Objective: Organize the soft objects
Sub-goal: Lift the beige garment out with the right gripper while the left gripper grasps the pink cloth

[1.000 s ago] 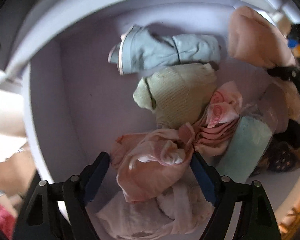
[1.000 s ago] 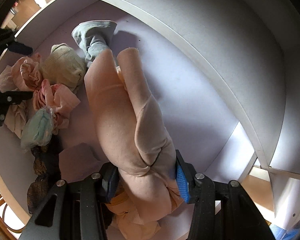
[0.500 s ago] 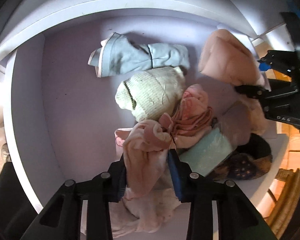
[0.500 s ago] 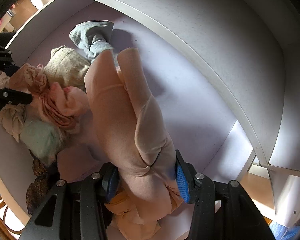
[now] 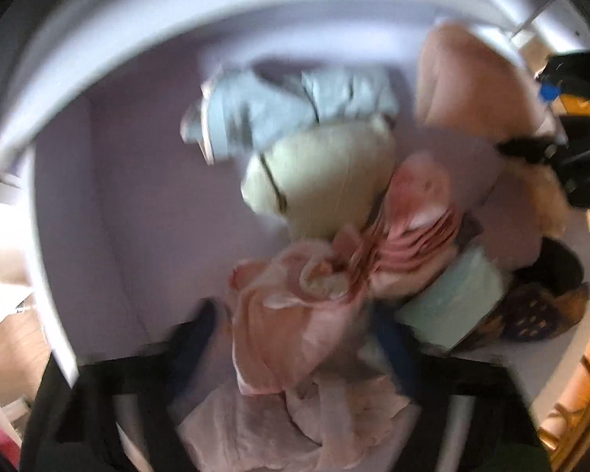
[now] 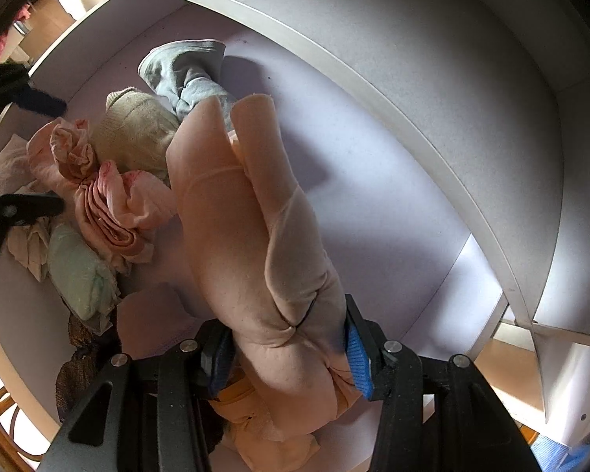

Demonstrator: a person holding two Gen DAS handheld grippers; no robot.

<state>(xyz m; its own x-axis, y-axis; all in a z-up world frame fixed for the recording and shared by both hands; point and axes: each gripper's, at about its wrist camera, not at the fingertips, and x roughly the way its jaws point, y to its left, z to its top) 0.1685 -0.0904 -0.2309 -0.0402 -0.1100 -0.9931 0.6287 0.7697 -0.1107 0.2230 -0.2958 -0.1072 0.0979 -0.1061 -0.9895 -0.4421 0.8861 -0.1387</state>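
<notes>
- Compared with half a second ago, your left gripper (image 5: 295,334) has spread from a tight pinch on the crumpled pink garment (image 5: 287,334); its jaws are opening, with that garment between them. The left view is blurred by motion, so you cannot confirm whether the pads touch the cloth.
- Your right gripper (image 6: 291,338) has not shifted since the earlier frames: it is clamped on the peach rolled garment (image 6: 232,212), with both blue pads pressed into the cloth.
- Note that the peach rolled garment extends away from the right gripper across the lilac shelf floor (image 6: 373,181), its far end touching the grey-blue garment (image 6: 185,74).
- Locate the remaining soft items on the same shelf floor: the cream knit piece (image 5: 326,173) lies just beside the grey-blue garment, and the pink folded cloth (image 5: 421,228) touches the cream knit piece.
- Find the mint packet (image 5: 452,299) just beside the pink folded cloth, toward the shelf's open edge.
- Observe the dark patterned fabric (image 5: 531,314) at the shelf's open edge, next to the mint packet.
</notes>
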